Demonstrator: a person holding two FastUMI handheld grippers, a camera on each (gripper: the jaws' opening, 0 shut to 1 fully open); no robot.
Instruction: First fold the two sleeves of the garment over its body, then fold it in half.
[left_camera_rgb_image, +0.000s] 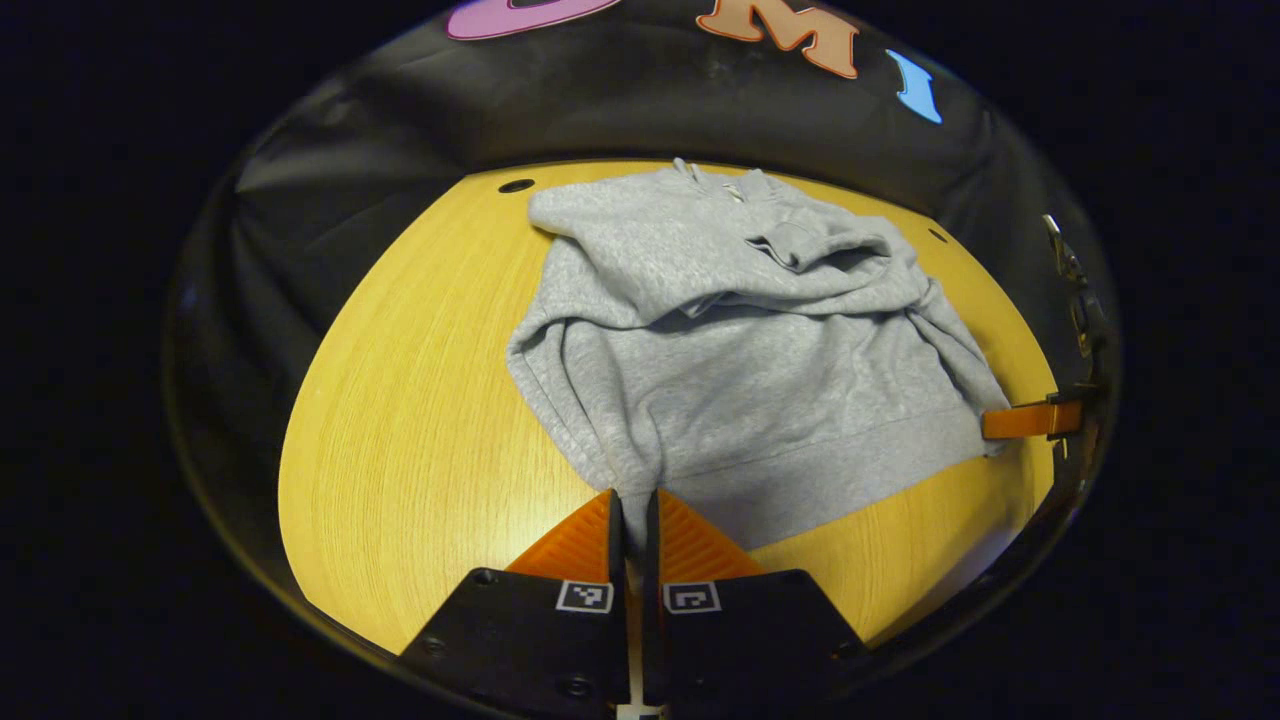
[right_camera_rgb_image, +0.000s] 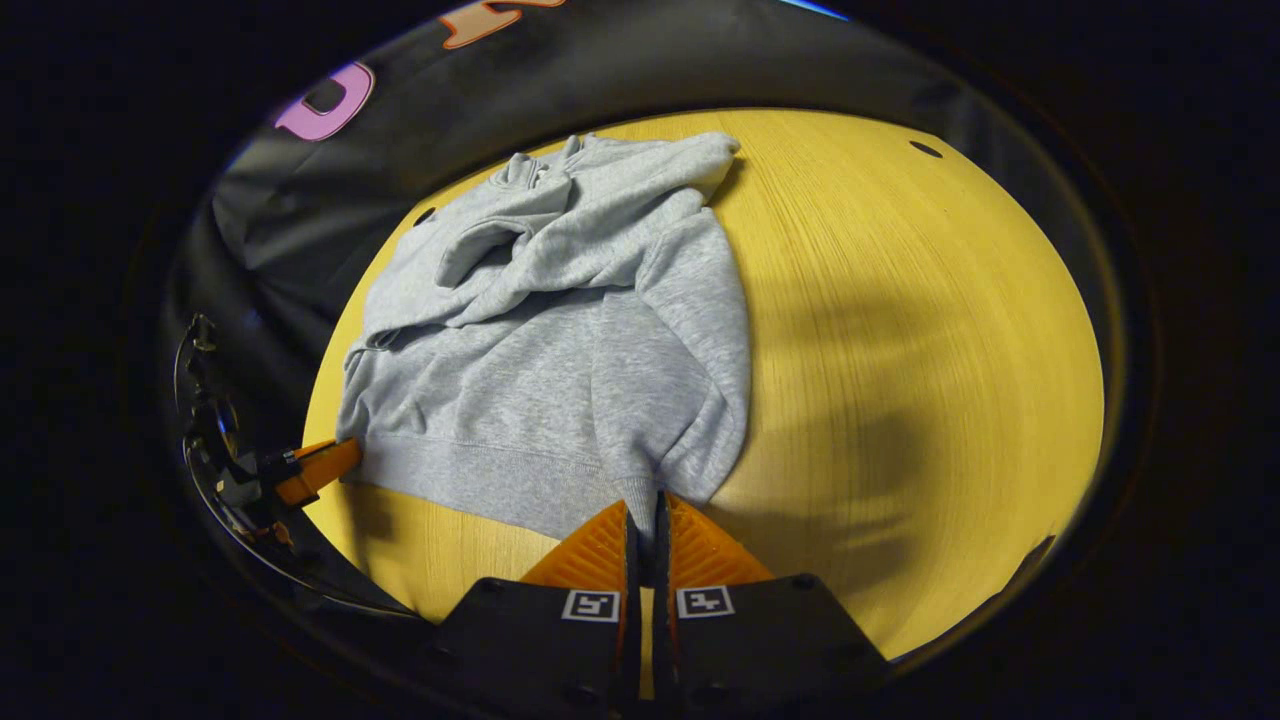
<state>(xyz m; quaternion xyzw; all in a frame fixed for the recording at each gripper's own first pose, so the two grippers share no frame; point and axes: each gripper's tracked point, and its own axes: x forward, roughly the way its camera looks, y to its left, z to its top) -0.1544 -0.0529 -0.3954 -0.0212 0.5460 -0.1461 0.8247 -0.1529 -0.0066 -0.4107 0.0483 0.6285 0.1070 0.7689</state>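
A grey hooded sweatshirt (left_camera_rgb_image: 740, 360) lies flat on the yellow wooden table (left_camera_rgb_image: 420, 400), hood at the far end and both sleeves folded across its body. In the left gripper view my left gripper (left_camera_rgb_image: 634, 500) is shut on the near-left corner of the hem, with cloth pinched between its fingers. My right gripper (left_camera_rgb_image: 1000, 422) shows farther off at the hem's other corner. In the right gripper view the sweatshirt (right_camera_rgb_image: 540, 370) spreads ahead, and my right gripper (right_camera_rgb_image: 647, 510) is shut on the hem corner there. My left gripper (right_camera_rgb_image: 335, 460) meets the hem at the far left.
Bare table (right_camera_rgb_image: 900, 350) stretches wide to the right of the sweatshirt in the right gripper view. A small dark hole (left_camera_rgb_image: 516, 186) marks the table's far left corner, another hole (right_camera_rgb_image: 925, 149) its far right. The black cloth wall closes off the back.
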